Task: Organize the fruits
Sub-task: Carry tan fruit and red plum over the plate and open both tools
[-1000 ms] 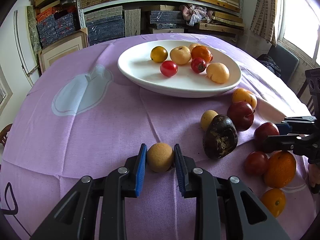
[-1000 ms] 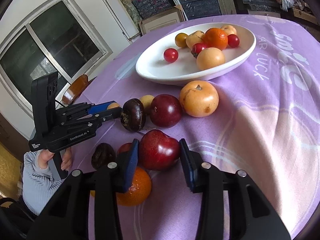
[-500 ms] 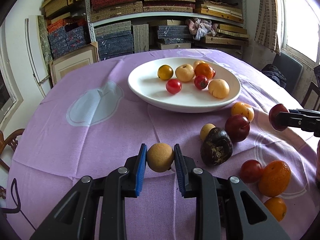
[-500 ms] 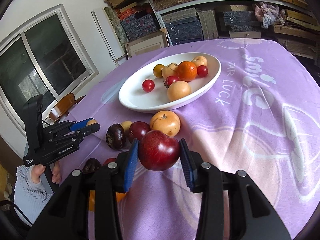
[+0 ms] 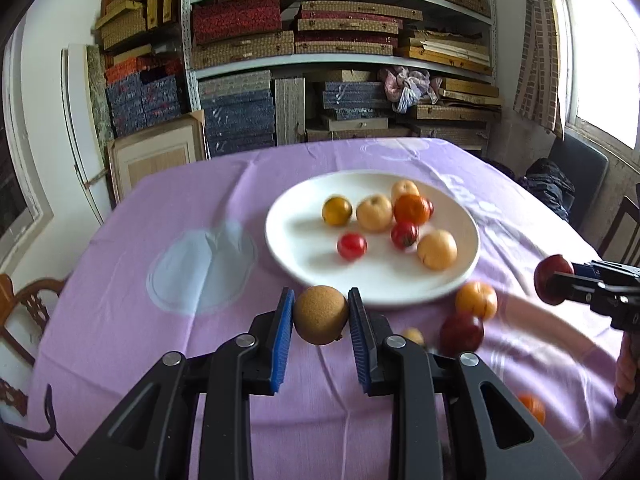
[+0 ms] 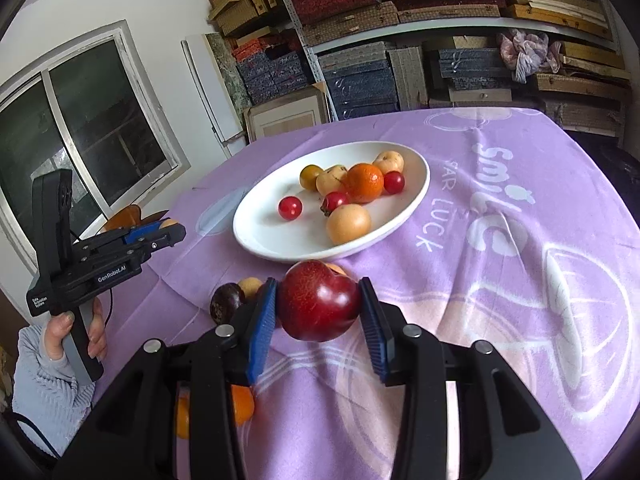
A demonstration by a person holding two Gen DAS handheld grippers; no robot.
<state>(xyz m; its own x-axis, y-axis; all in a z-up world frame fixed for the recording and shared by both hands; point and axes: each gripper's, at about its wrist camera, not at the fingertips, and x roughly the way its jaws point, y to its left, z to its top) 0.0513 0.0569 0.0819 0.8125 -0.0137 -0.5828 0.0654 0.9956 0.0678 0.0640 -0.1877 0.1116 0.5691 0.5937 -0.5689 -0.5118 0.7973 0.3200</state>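
Note:
My left gripper [image 5: 320,316] is shut on a round tan fruit [image 5: 320,314] and holds it above the purple cloth, just short of the white plate [image 5: 288,248]. My right gripper [image 6: 318,306] is shut on a dark red plum [image 6: 318,300], held up in front of the plate [image 6: 260,240]. The plate holds several small fruits, among them an orange [image 6: 364,182] and a cherry tomato [image 6: 290,207]. Each gripper also shows in the other's view, the right one [image 5: 554,284] and the left one [image 6: 168,230].
Loose fruits lie on the cloth near the plate: an orange-yellow one [image 5: 476,300], a red plum [image 5: 462,332], a dark fruit [image 6: 226,306], oranges [image 6: 240,404]. Shelves of stacked boxes [image 5: 340,40] stand behind the table. A wooden chair [image 5: 28,304] is at the left.
Both grippers have lifted their fruits off the cloth and moved up and toward the plate. The fruits stay gripped.

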